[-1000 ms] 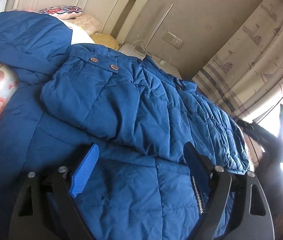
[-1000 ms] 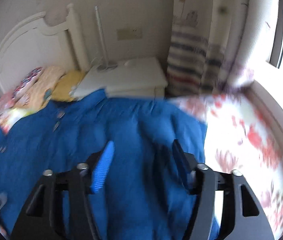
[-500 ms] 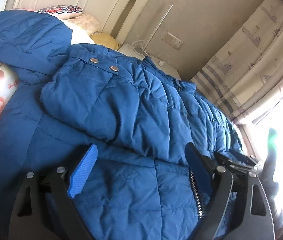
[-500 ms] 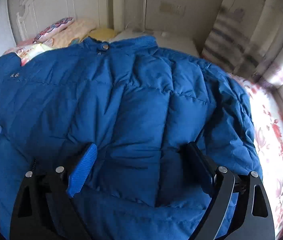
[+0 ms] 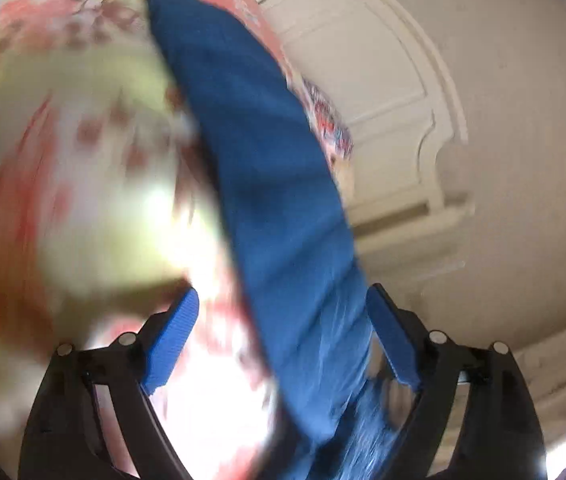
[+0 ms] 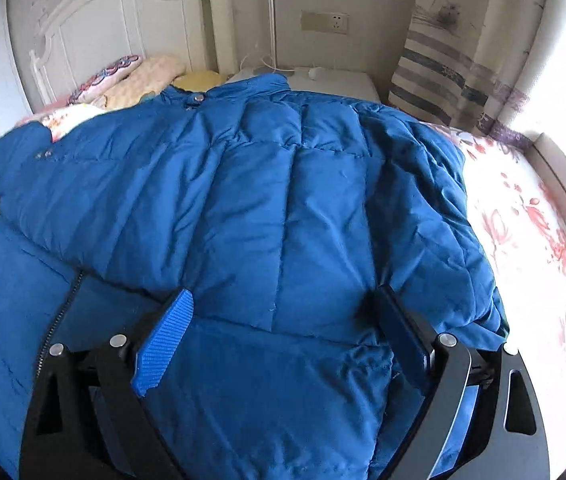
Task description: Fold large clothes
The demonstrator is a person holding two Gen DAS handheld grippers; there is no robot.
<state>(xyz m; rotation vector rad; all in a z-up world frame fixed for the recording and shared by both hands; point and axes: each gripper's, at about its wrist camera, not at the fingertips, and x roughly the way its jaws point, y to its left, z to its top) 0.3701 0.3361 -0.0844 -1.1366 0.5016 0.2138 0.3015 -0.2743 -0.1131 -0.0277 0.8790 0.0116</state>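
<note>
On the left of the bed [image 6: 531, 216], the left gripper [image 5: 283, 336] looks along the blue jacket's [image 6: 243, 208] left edge: a sleeve or side panel runs as a long blurred band from between its jaws up and away toward the headboard [image 5: 395, 92]. The jaws are spread wide; the cloth passes between them close to the right pad, but the blur hides whether it touches.

Across the middle the jacket lies flat on the bed, collar [image 6: 259, 82] at the far end by the pillows [image 6: 139, 76], hem near, so its long axis runs near to far.

To the right, the right gripper [image 6: 283, 340] hangs over the near middle of the jacket, its jaws having just been opening and now released, fabric beneath them, not pinched. The right side fold lies just beyond its right jaw, so this hand seems nearer to the body of the garment, the left to the outlying sleeve.
</note>
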